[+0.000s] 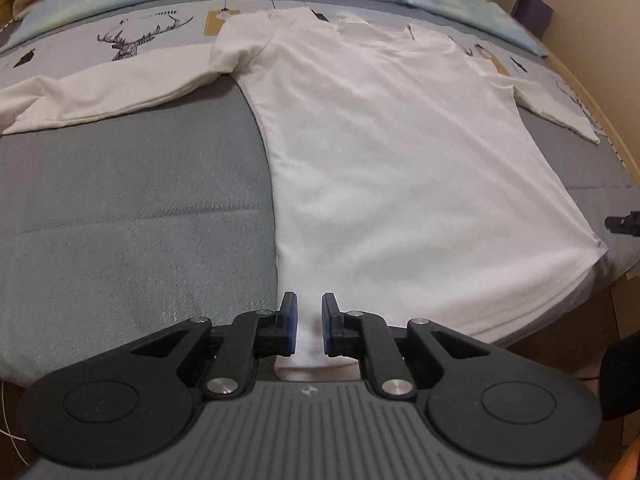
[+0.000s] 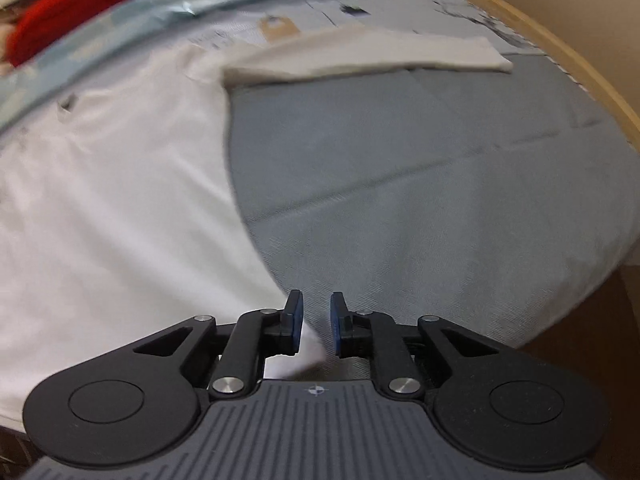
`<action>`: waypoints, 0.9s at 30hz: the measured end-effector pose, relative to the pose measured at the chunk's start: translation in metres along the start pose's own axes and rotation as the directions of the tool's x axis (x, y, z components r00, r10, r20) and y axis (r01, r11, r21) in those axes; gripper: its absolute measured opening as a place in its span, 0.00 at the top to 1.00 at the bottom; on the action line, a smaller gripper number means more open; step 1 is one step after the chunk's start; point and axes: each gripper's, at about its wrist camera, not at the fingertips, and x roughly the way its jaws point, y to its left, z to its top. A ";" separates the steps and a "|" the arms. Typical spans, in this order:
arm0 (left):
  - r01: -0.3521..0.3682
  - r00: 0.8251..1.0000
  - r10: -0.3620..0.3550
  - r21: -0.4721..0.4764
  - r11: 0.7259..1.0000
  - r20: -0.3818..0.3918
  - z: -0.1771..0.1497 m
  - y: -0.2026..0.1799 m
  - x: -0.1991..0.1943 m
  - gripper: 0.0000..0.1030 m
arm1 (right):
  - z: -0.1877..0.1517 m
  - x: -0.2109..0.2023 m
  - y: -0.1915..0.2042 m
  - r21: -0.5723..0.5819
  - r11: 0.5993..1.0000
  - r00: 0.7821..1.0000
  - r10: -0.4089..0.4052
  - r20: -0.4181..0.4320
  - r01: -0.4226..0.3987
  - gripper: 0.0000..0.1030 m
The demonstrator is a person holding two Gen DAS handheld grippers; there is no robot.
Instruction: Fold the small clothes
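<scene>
The soft, light white shirt (image 1: 400,152) should lift by its hem corners, low in frame, where left gripper (image 1: 309,322) and right gripper (image 2: 316,324) stand slightly apart around cloth, grip unclear

Each camera sat just behind its own fingers, angled steeply down and close over the bed (image 1: 132,208). Both views shared the spread white shirt (image 1: 400,152), seen from opposite hem corners.

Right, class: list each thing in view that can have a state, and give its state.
White shirt: spread flat on the bed, unfolded, sleeves out.
Left gripper: slightly parted, shirt hem between its pads; grip unclear.
Right gripper: slightly open, shirt corner against one pad, not pinched.
</scene>
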 end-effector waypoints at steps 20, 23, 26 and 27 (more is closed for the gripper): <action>-0.075 0.983 0.090 0.095 0.993 -0.159 -0.008 -0.027 0.030 0.71 | -0.029 0.043 0.041 -0.179 0.983 0.988 -0.058 -0.142 0.032 0.68; -0.073 0.988 0.084 0.090 0.993 -0.131 -0.003 -0.030 0.025 0.67 | -0.024 0.029 0.055 -0.231 0.972 0.994 -0.062 -0.088 0.040 0.68; -0.070 0.996 0.072 0.044 0.997 -0.043 0.008 -0.030 0.011 0.53 | 0.001 -0.008 0.057 -0.189 0.982 0.999 0.004 0.054 0.006 0.67; -0.071 0.997 0.071 0.027 0.997 -0.013 0.012 -0.030 0.007 0.51 | 0.012 -0.025 0.056 -0.170 0.985 0.993 0.034 0.115 -0.014 0.66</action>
